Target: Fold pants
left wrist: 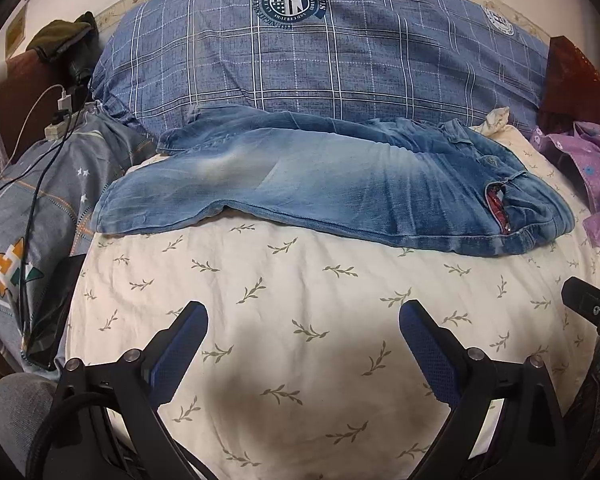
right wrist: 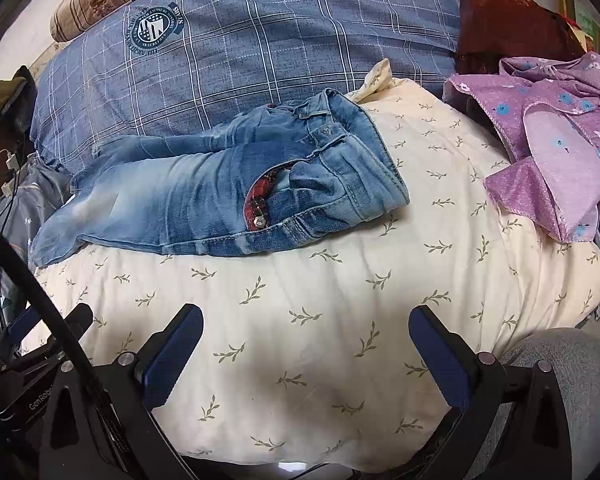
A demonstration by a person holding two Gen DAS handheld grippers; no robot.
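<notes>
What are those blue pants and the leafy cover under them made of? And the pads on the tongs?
The pants look like faded denim: pale worn patches, heavy stitched seams and a metal rivet. The cover appears to be soft woven cloth, perhaps cotton, cream, matte and creased, with printed sprigs. The pads seem to be blue rubber or plastic with a dotted grip texture; which one is unclear.

Even warm indoor light, soft dark shadow on the cream quilt (left wrist: 300,400) between the jaws, strong fisheye bulge, black vignette in the corners, edges smeared and soft, centre sharp, slight compression grain, no glare.
</notes>
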